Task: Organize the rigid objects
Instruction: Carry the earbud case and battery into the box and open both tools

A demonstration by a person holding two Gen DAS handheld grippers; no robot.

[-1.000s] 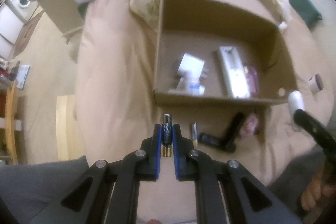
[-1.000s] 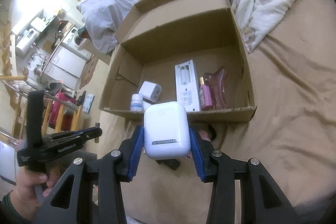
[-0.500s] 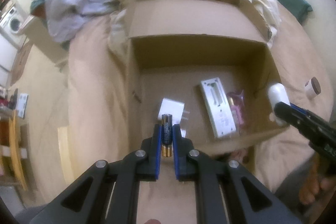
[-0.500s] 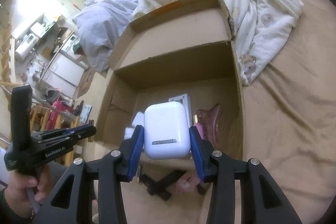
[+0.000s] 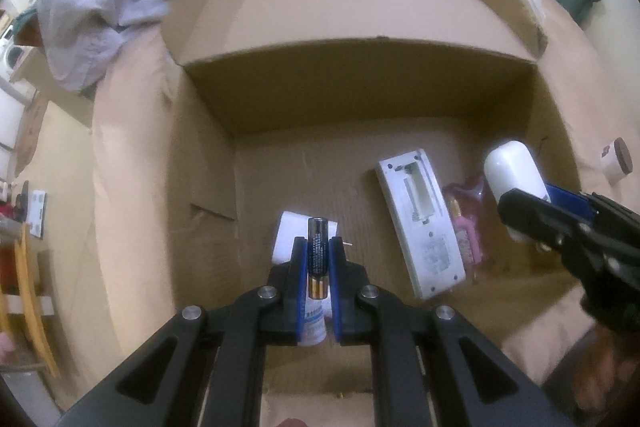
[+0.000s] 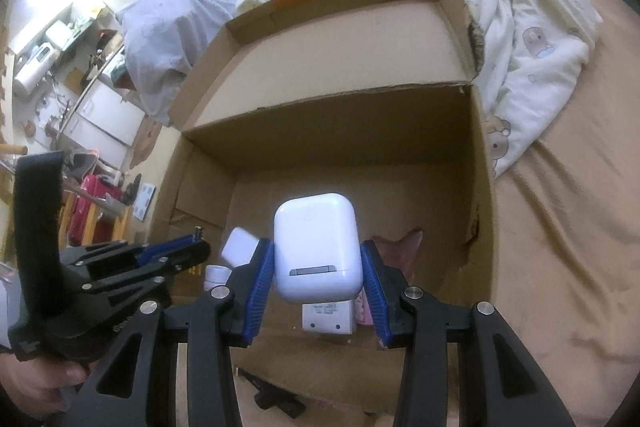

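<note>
My left gripper is shut on a black and gold battery, held upright over the open cardboard box. Below it in the box lie a white plug adapter and a small white bottle. My right gripper is shut on a white earbud case, also above the box; it shows at the right of the left wrist view as the earbud case. A white remote-like device and a pink bottle lie on the box floor.
The box sits on a tan bedsheet, with rumpled quilts behind it. A small round jar lies on the bed right of the box. A black object lies on the sheet in front of the box. Furniture stands at far left.
Both grippers have travelled forward from the bed in front of the box to over its inside, each keeping its grip. The box now fills both views.
</note>
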